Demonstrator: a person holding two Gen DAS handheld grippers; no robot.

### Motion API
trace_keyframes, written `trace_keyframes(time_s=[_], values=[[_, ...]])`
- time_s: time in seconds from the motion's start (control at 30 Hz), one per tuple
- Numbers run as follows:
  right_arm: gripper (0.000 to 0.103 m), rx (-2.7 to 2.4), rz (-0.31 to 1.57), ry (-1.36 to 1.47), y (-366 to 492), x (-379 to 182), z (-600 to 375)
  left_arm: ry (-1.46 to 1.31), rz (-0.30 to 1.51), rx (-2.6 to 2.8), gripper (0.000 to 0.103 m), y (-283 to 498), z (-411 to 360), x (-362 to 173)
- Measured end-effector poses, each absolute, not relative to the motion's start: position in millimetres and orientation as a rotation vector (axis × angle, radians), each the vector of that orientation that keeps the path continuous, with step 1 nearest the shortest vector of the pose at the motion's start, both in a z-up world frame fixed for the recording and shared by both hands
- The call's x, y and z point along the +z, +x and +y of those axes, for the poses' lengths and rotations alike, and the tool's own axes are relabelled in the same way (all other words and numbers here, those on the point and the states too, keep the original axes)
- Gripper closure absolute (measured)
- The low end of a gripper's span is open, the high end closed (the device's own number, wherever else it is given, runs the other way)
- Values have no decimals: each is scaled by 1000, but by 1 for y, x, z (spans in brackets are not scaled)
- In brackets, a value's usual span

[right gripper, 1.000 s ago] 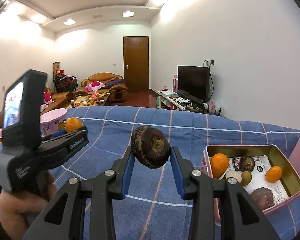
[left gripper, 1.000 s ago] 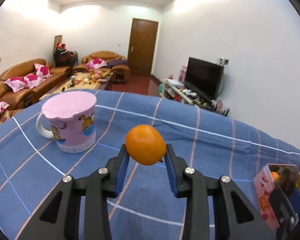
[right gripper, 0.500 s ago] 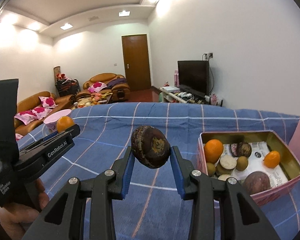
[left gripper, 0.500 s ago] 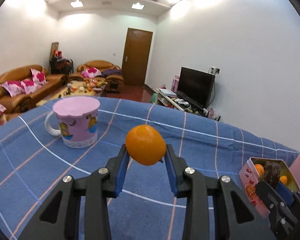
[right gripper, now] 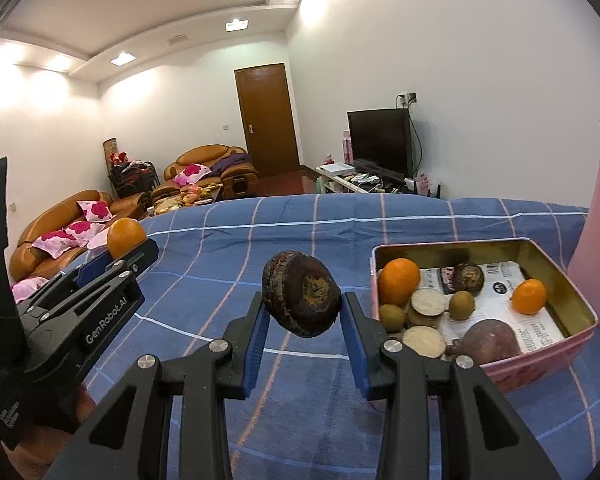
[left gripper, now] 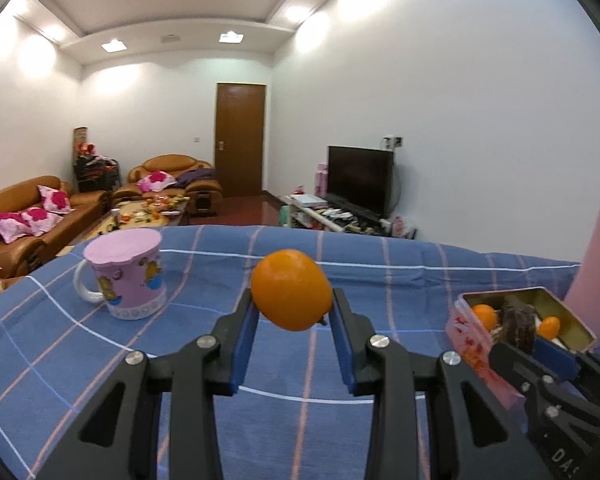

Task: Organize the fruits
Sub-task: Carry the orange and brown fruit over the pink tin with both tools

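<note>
Left gripper point(left gripper: 292, 306) is clamped on an orange point(left gripper: 291, 295), held above the table point(left gripper: 260, 360). Right gripper point(right gripper: 303, 312) is clamped on a dark brown fruit point(right gripper: 302, 299), also raised, just left of the tin point(right gripper: 548, 356) near the table's right edge.

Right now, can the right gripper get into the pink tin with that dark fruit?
Probably yes. The right gripper is shut on the dark fruit, and the pink tin sits open-topped just to its right with nothing between them. The left gripper, holding an orange, is off on the opposite side.
</note>
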State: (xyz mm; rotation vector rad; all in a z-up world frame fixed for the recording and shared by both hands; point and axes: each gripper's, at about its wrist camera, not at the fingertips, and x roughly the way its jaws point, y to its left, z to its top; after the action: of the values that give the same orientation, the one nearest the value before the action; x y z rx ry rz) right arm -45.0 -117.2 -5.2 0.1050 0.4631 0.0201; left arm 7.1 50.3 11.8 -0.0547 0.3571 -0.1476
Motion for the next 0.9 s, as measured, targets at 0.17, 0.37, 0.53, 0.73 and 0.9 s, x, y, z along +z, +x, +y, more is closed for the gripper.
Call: trace_keyframes(time_s=[0.17,0.37,0.53,0.73,0.9], values=[[64,4,448,74,-54,-3,-121,-51,342,-192,65,1,43,13],[64,-13,439,58,-58,-2,-135,9,328,-166,65,-6,25,13],[64,-36,433,53,-60,0,-148,-7,343,-152,65,-5,17,13],[64,-70,424,60,-63,1,-167,-9,355,-152,65,-6,-2,12],[64,-108,412,50,-64,3,-179,6,358,-166,65,-8,-19,12]])
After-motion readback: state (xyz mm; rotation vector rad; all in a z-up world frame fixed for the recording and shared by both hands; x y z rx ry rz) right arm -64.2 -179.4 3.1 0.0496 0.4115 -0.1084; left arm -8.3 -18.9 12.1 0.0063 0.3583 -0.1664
